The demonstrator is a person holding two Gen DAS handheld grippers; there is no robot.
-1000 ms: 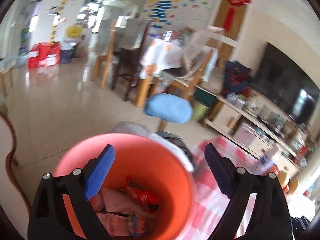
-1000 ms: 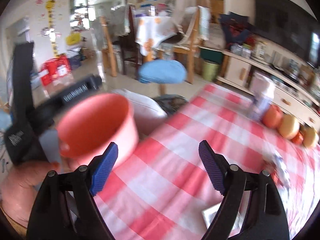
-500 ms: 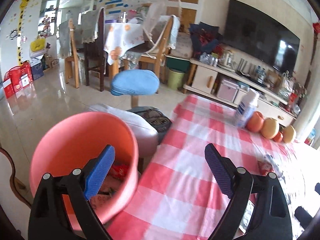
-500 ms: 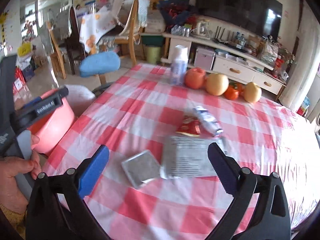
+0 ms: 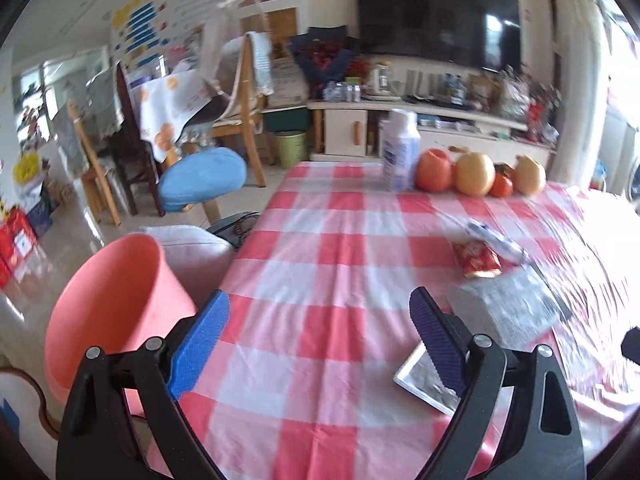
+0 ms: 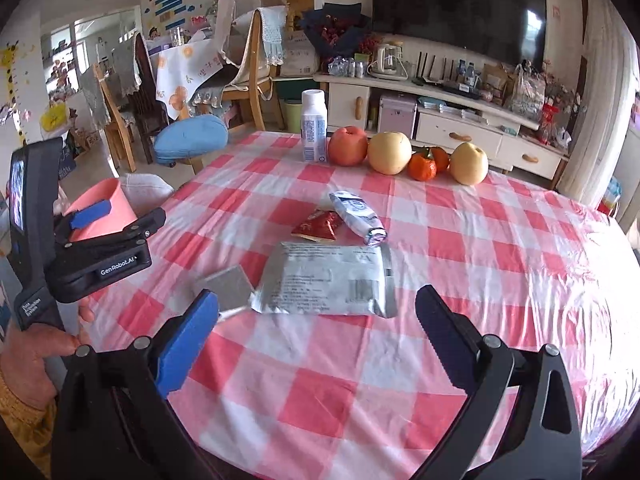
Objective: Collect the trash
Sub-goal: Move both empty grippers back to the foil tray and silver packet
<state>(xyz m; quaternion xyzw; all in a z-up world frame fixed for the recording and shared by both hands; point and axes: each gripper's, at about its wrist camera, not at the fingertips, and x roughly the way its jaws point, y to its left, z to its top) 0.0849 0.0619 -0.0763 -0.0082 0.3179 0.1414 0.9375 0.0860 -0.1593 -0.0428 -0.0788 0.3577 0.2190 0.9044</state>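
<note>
Both grippers have been swung away from the pink bucket (image 5: 116,304) and are now turned over the counter (image 6: 460,248), whereas a second ago the left gripper (image 5: 318,336) was held over the bucket's mouth, with wrappers seen inside. The jaws of the left gripper are spread wide and nothing is held between them; the jaws of the right gripper (image 6: 316,330) have been widened to their fullest and are likewise empty. From this it is judged that one drop has been made and the next pick-up is being lined up. Nearest the right gripper, a small silver packet (image 6: 226,282) is seen lying flat, just beside a large silver pouch (image 6: 326,280). Beyond these a red snack wrapper (image 6: 318,225) is found touching a crumpled white-and-blue wrapper (image 6: 356,212). This trash is left to collect, all of it at mid-counter, well apart from the bucket, which is placed off the counter's left edge beside a grey cushion. The counter is covered by a red-and-white checked cloth under clear plastic. At its far edge a white bottle (image 6: 314,126), an apple (image 6: 348,145), two pears and some tangerines are lined up. Farther off, a blue stool (image 6: 191,138), wooden chairs, a low cabinet and a television (image 6: 460,0) are seen.
</note>
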